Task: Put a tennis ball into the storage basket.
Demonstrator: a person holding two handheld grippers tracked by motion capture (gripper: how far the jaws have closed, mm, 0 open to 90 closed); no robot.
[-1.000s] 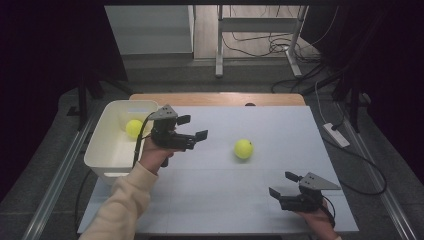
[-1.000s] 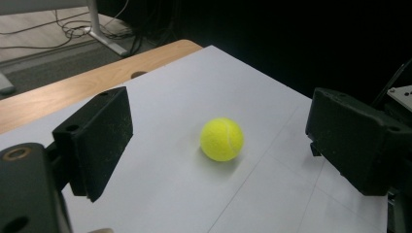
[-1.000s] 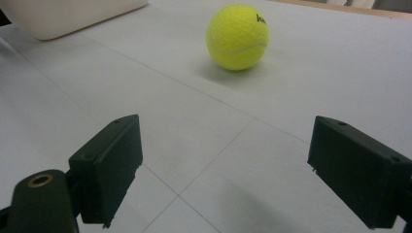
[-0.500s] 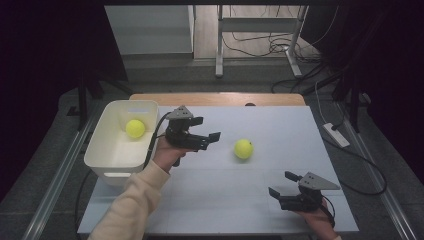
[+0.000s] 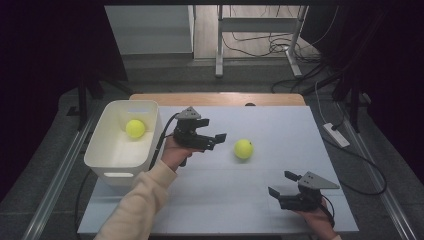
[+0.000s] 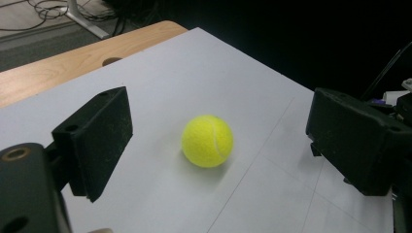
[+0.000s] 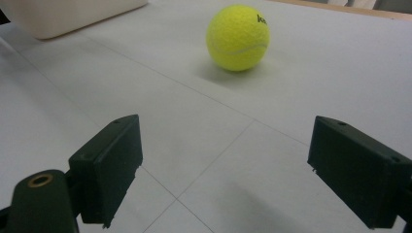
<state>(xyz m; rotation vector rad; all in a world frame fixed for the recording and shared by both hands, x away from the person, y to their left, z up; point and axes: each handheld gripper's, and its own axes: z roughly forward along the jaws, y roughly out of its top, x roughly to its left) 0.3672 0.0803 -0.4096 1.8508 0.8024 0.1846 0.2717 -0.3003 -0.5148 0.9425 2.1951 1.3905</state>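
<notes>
The left gripper (image 5: pixel 212 141), jaws spread, points at the ball (image 5: pixel 243 149) just to its 3 o'clock on the counter (image 5: pixel 280 125). The right gripper (image 5: pixel 282 186), also spread, rests at the ball's 5 o'clock.

Yellow tennis ball (image 5: pixel 243 149) — loose on the table (image 5: pixel 260 200).

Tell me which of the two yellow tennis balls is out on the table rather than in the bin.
The tennis ball on the mat, lying bare just ahead of the left gripper and its open jaws. The other ball sits inside the white bin.
</notes>
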